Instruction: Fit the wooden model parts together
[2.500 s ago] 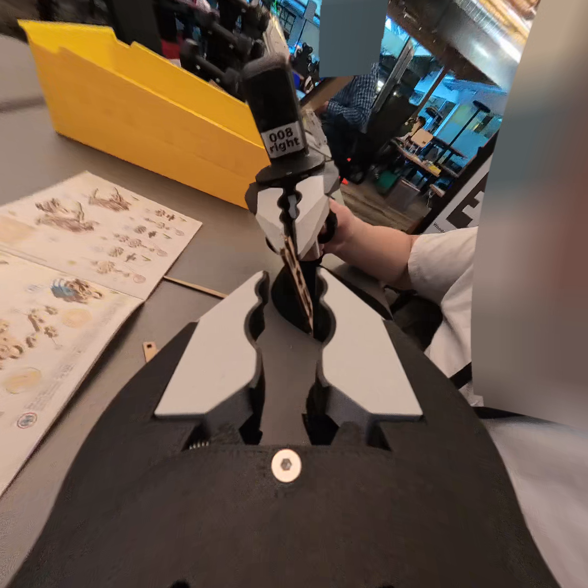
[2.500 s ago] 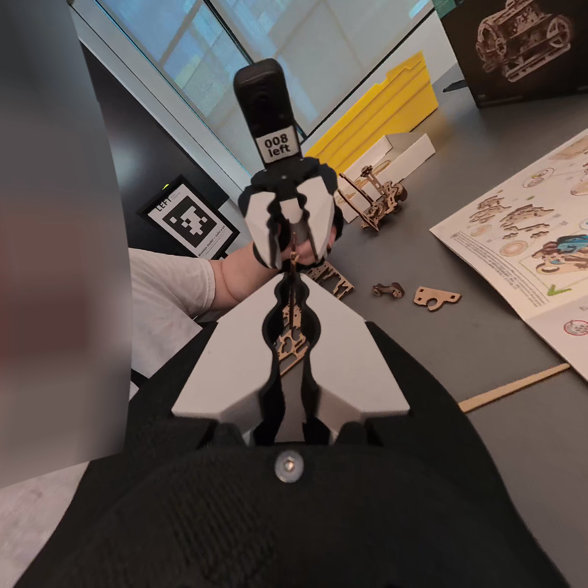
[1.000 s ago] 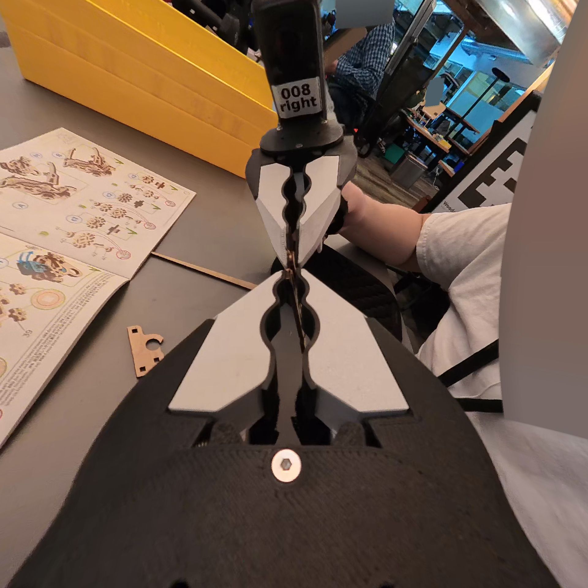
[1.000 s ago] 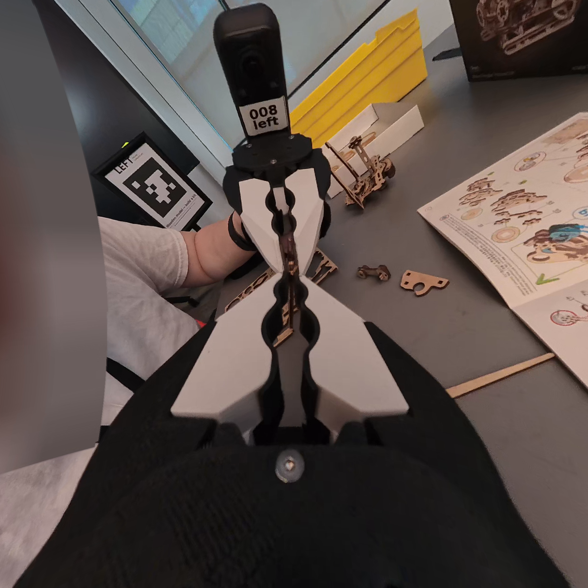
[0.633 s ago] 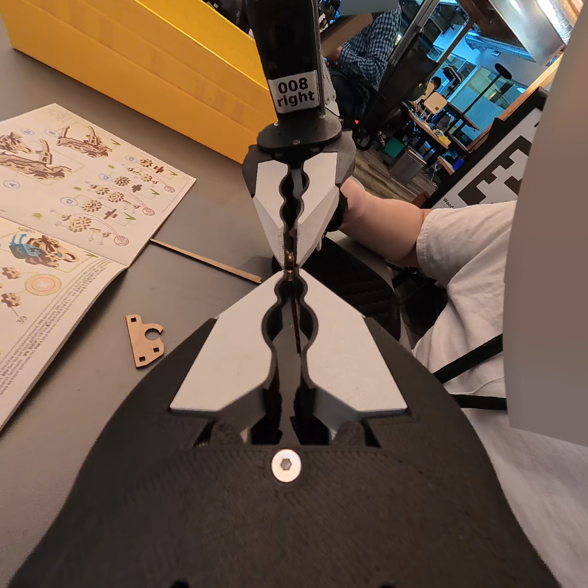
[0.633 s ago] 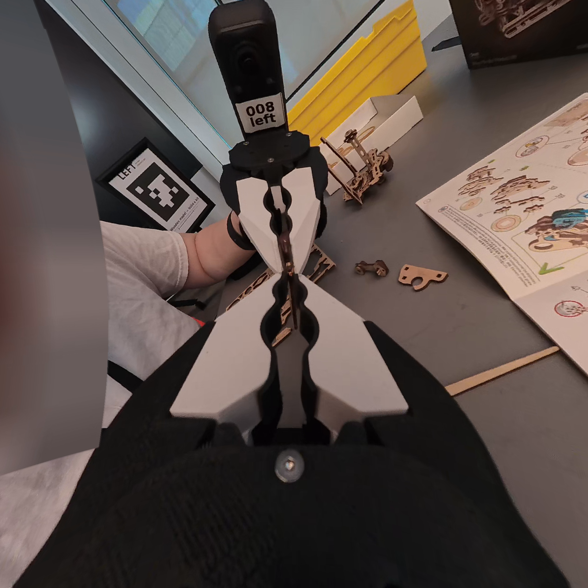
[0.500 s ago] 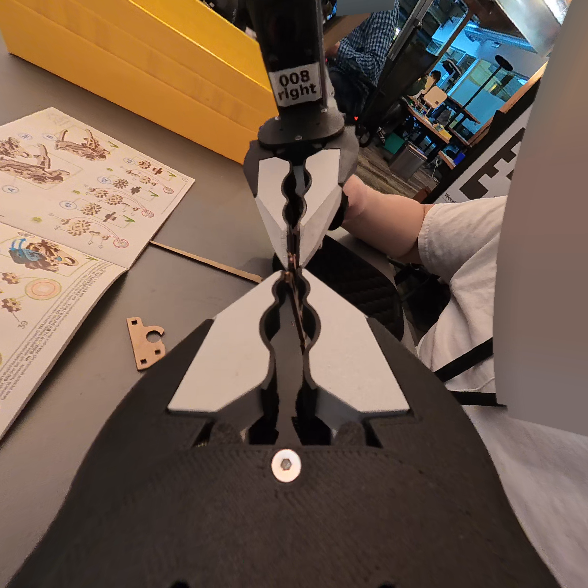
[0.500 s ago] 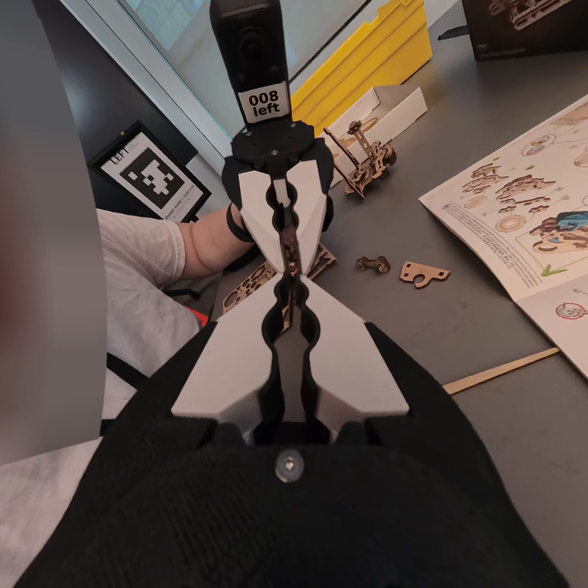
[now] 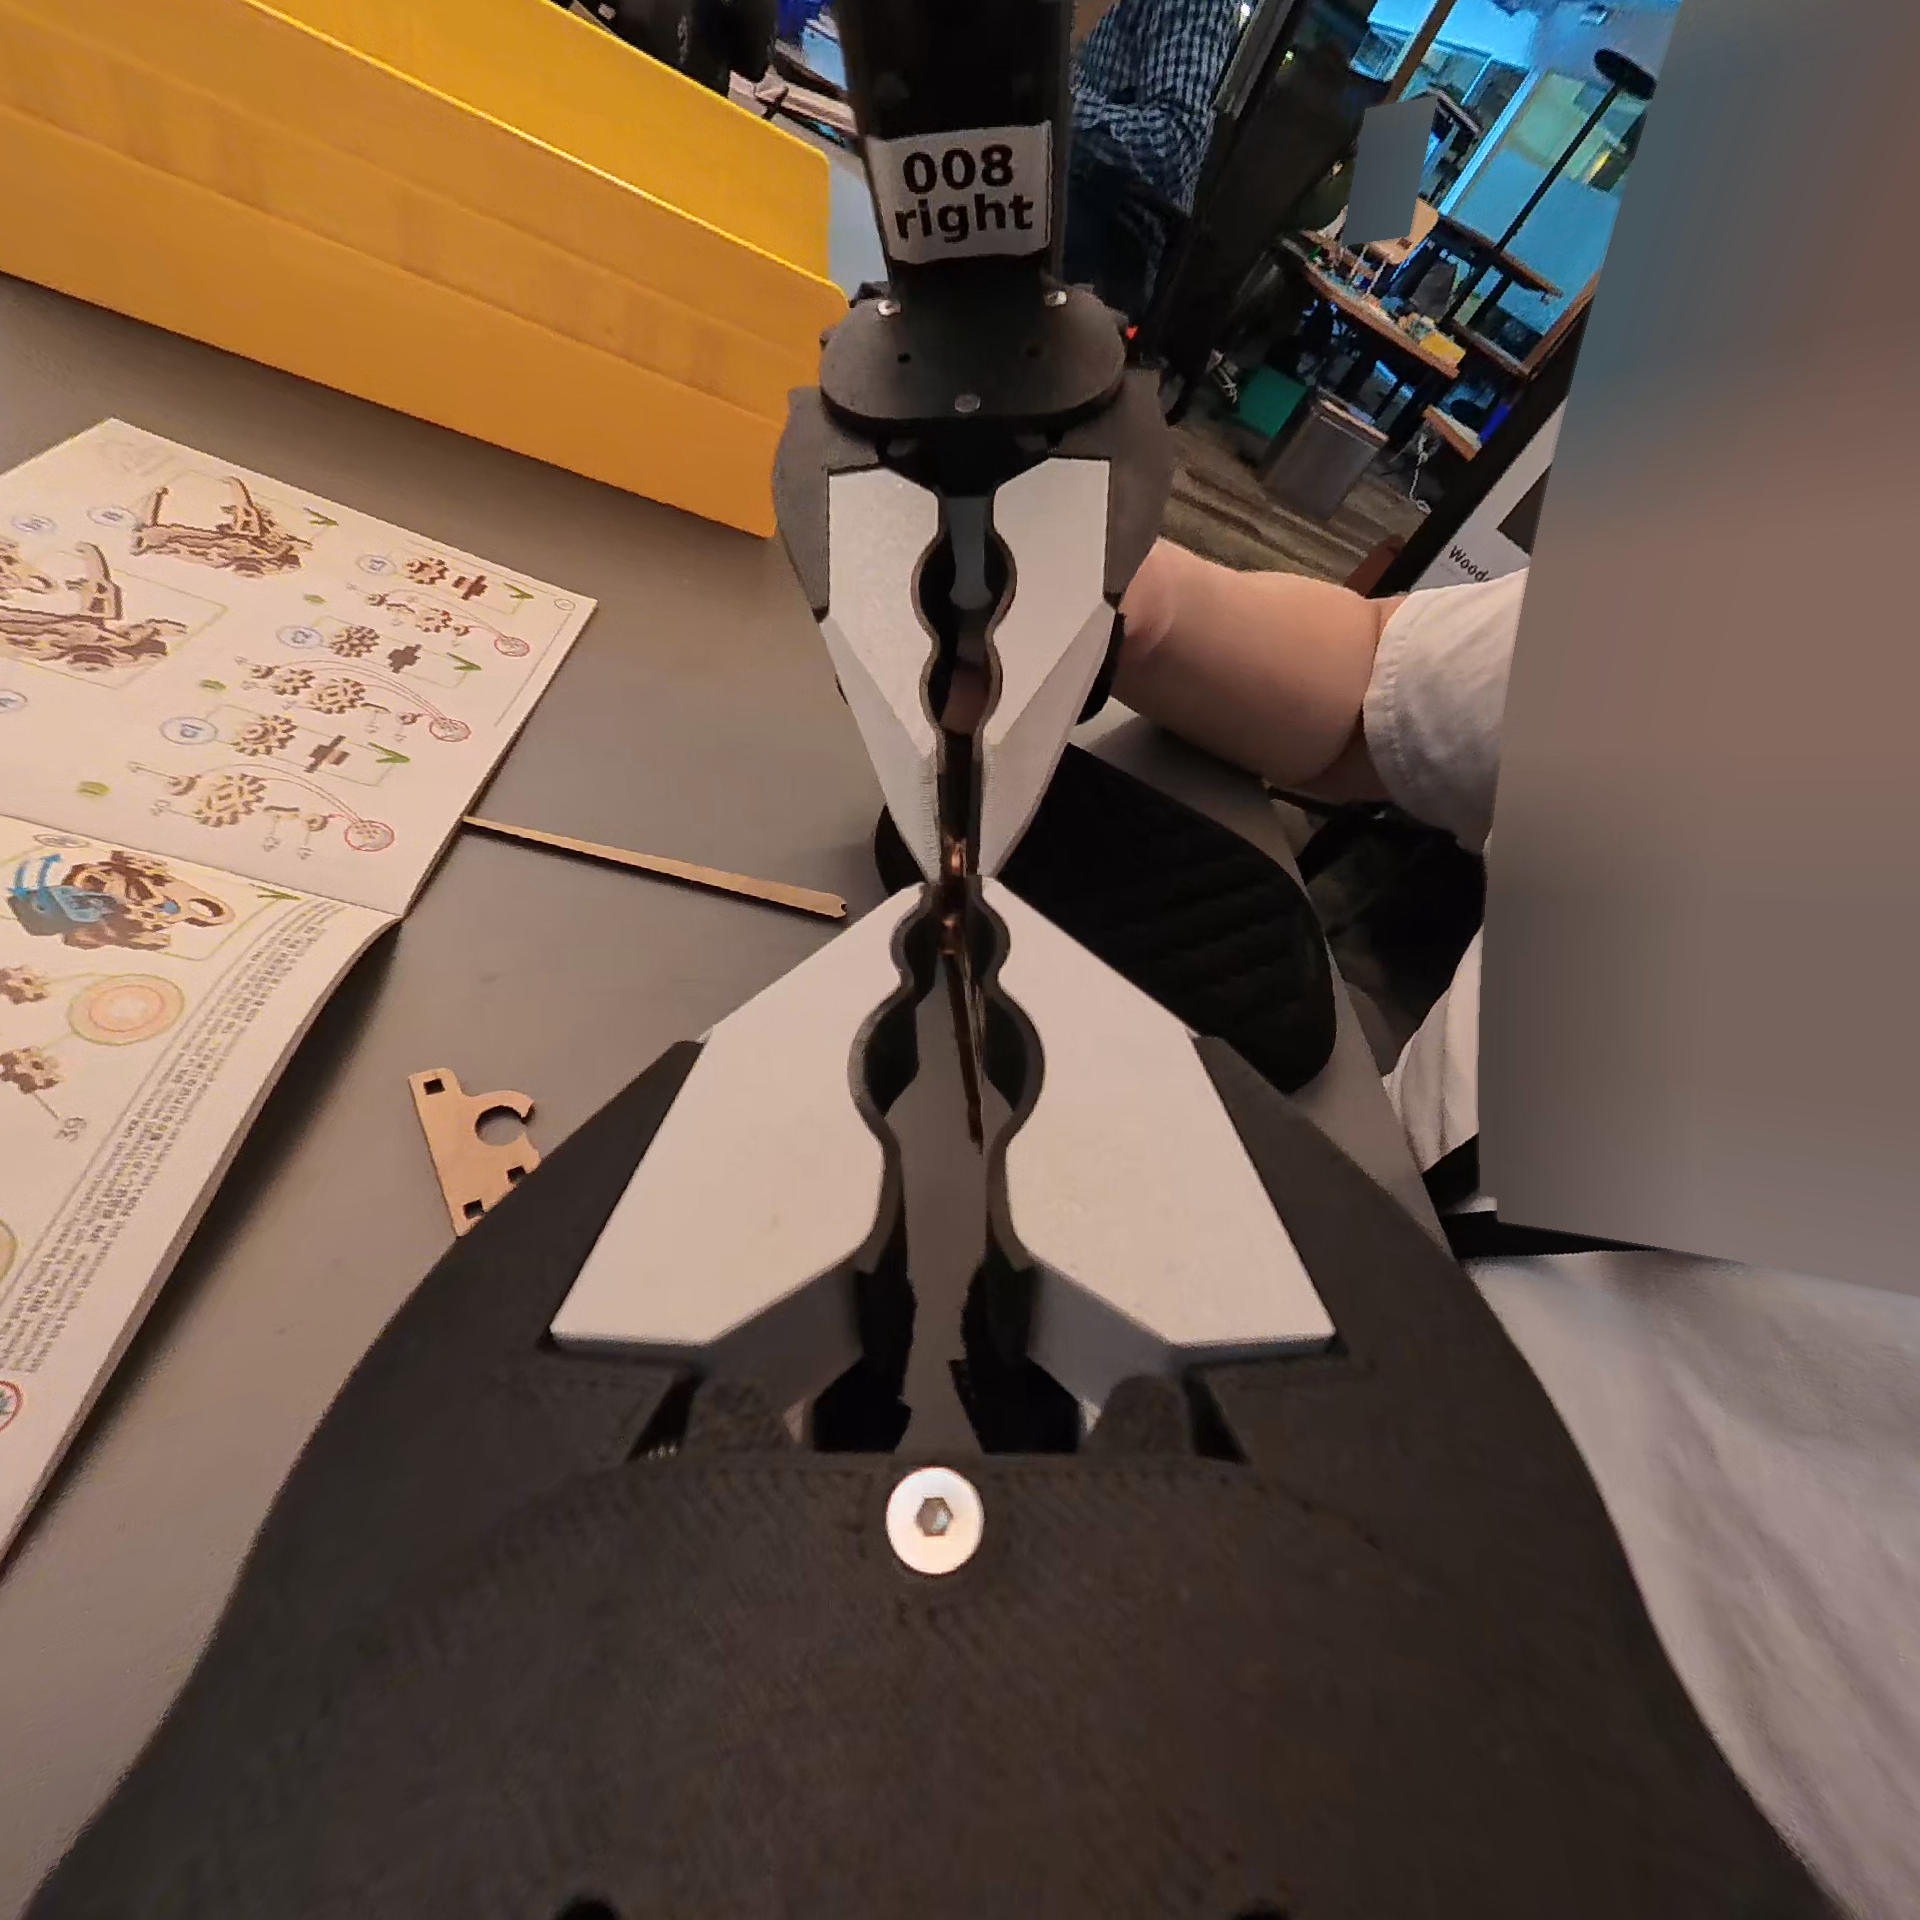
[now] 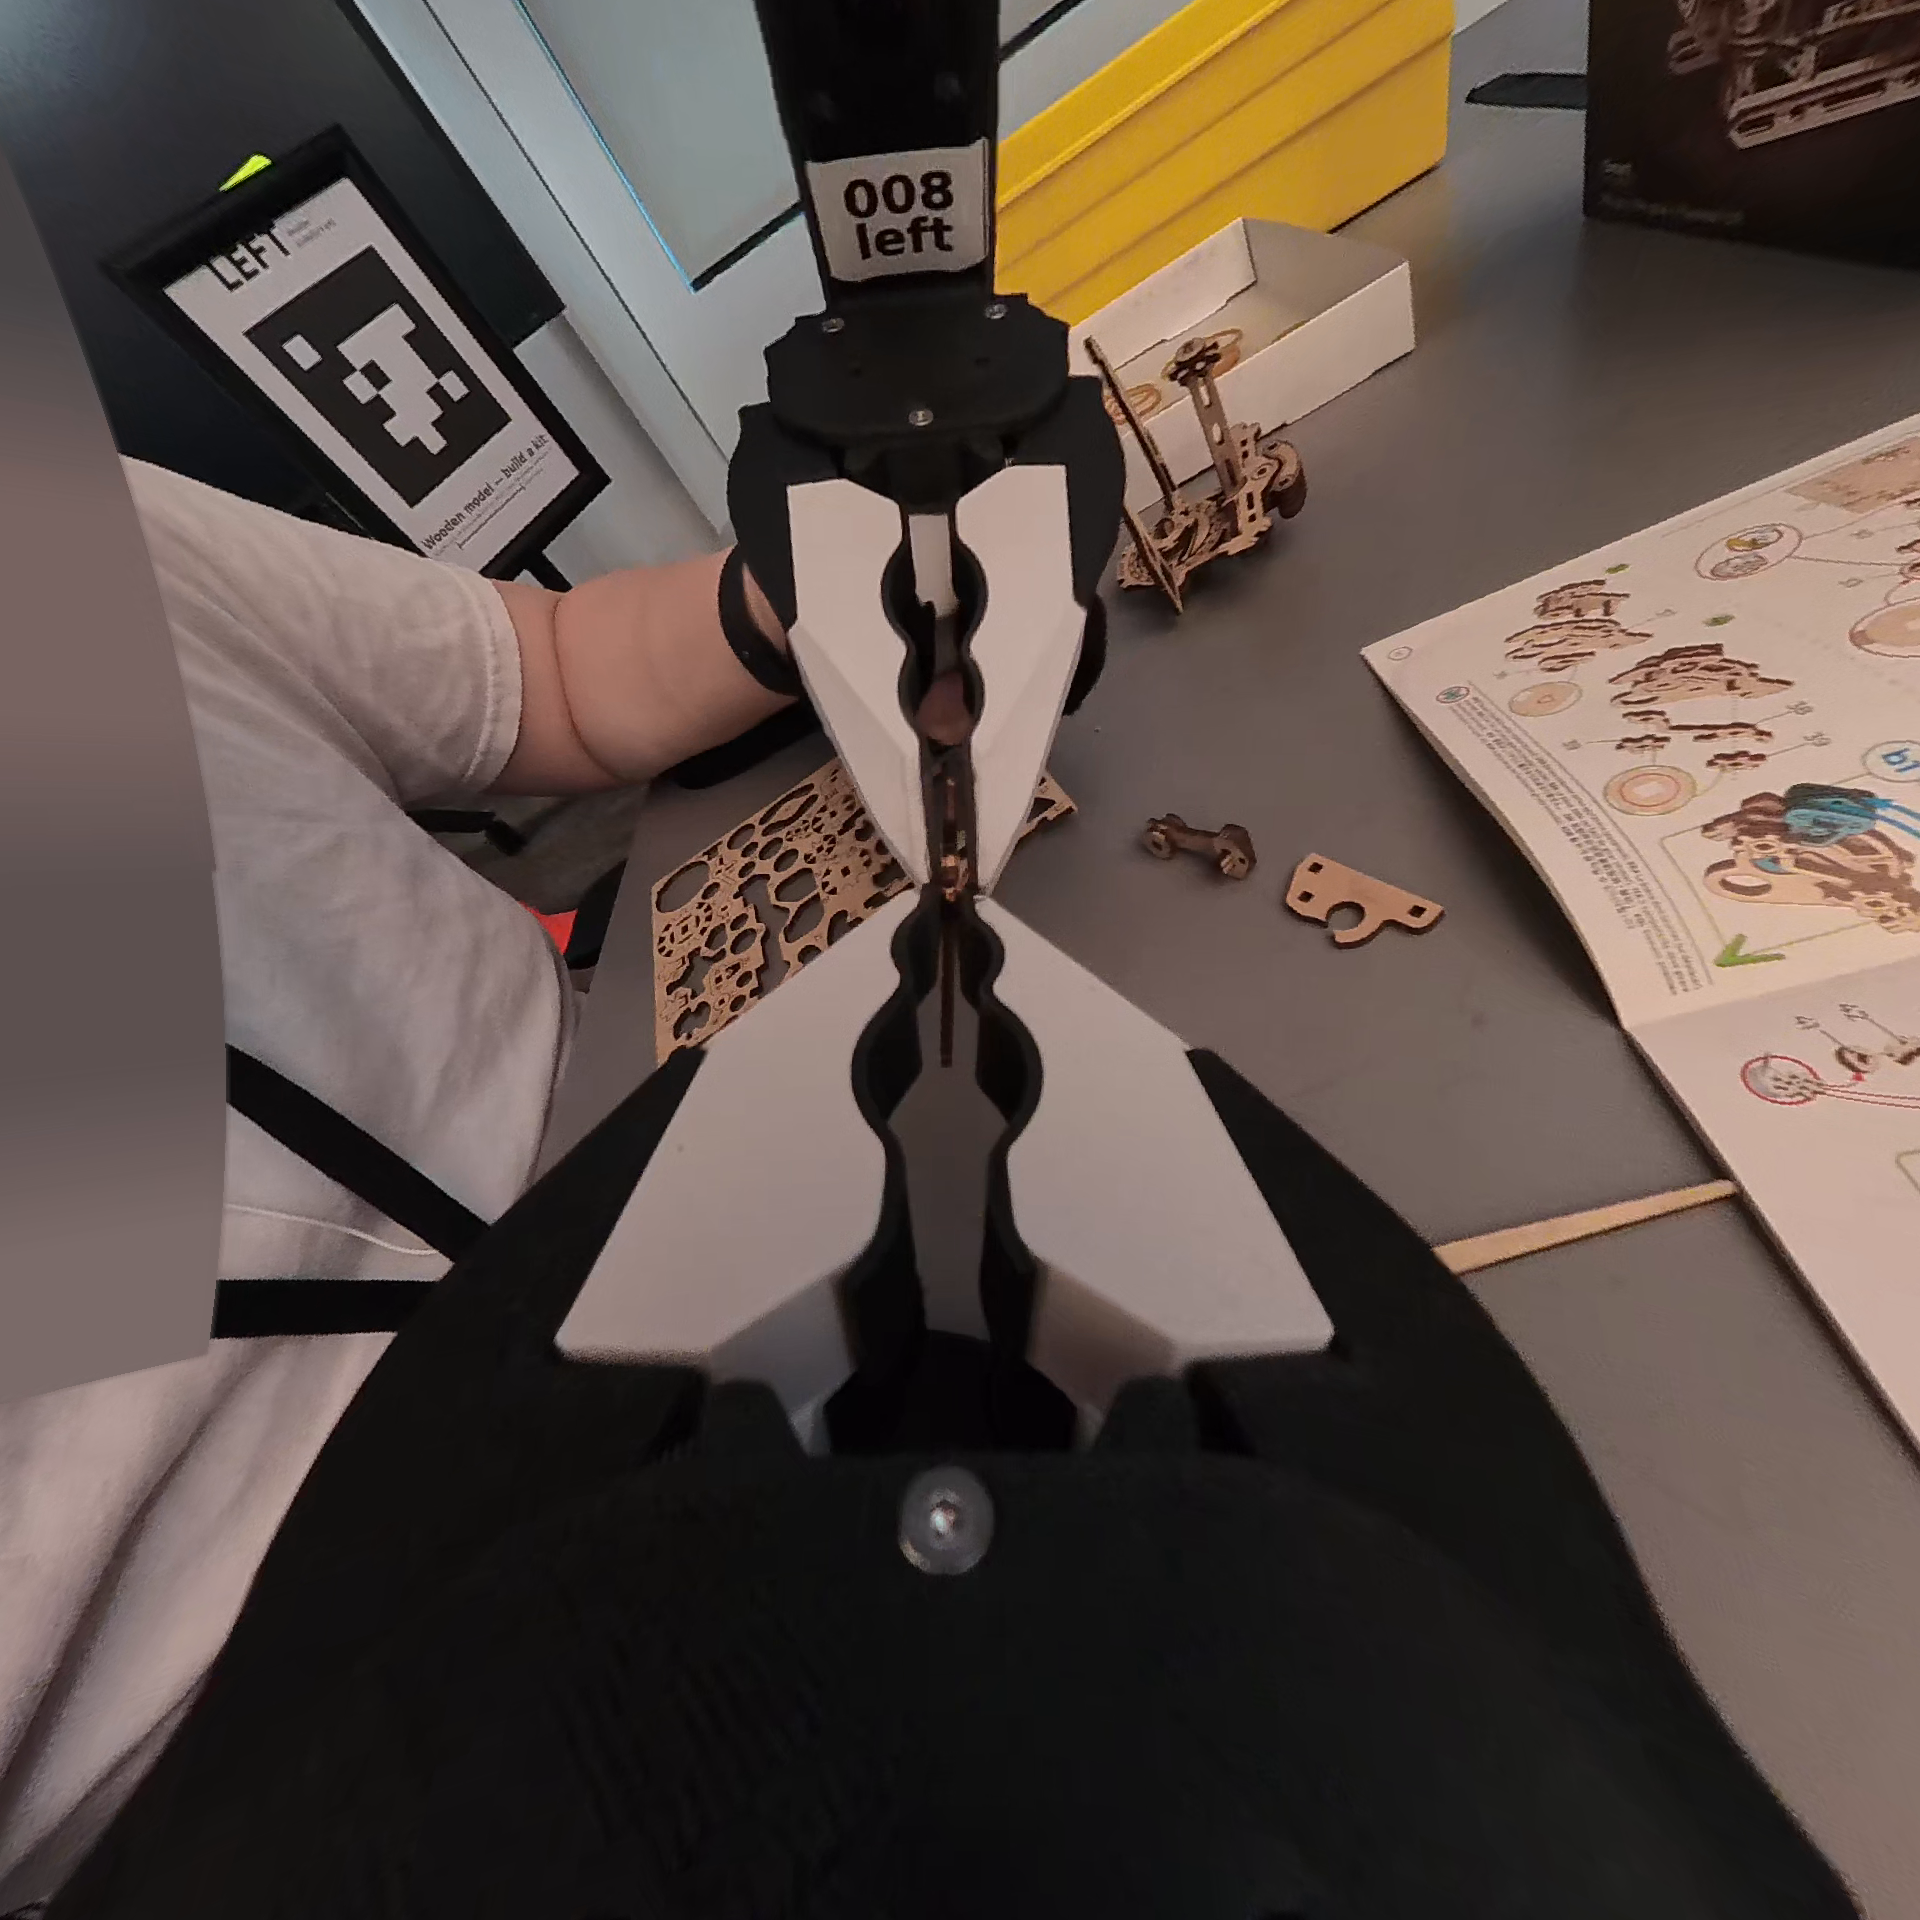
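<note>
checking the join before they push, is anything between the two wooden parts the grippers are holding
Nothing visible. The left gripper and right gripper meet tip to tip above the table, each pinching a thin wooden part, and those parts already touch.

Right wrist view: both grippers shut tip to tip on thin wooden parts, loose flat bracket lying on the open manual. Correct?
Not quite. The right wrist view shows the bracket on the bare grey table, beside the manual and not touching it. The rest holds: the left gripper and right gripper meet tip to tip, each shut on a thin wooden part.
</note>
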